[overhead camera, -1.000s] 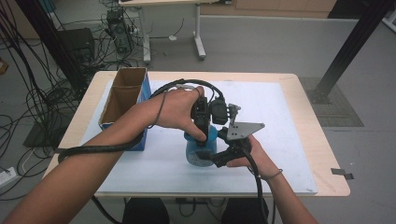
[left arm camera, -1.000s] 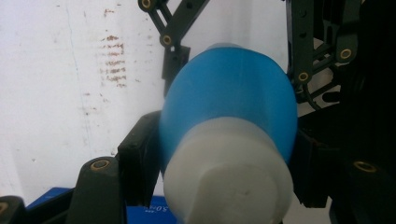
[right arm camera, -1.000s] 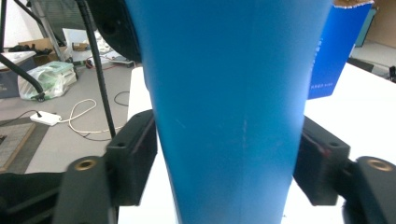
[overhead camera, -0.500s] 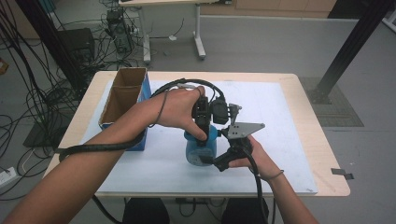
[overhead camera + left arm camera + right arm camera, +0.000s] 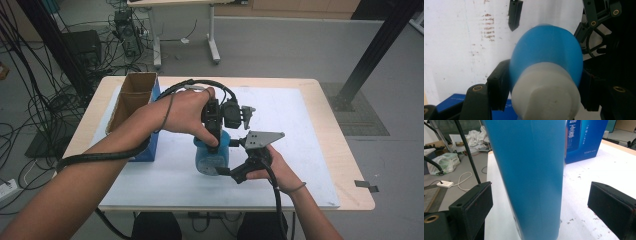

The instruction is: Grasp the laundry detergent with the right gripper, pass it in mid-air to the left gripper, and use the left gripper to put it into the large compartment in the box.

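Observation:
A blue bottle point(image 5: 212, 158) with a white cap point(image 5: 546, 98) stands upright on the white mat point(image 5: 300, 125). My left gripper point(image 5: 216, 141) comes down from above and is shut on the blue bottle point(image 5: 549, 50) at its shoulder, just below the cap. In the right gripper view the bottle's body point(image 5: 531, 170) rises between the two jaws with a gap on each side. My right gripper point(image 5: 226, 169) is open, level with the bottle's lower half on its right side. The right gripper's fingers point(image 5: 514, 15) show beyond the bottle in the left gripper view.
An open cardboard box with a blue printed side point(image 5: 134, 106) stands on the mat's left edge, close behind my left forearm; its blue side point(image 5: 584, 140) shows behind the bottle. Cables trail from both grippers. The wooden table edge point(image 5: 350, 165) runs along the right.

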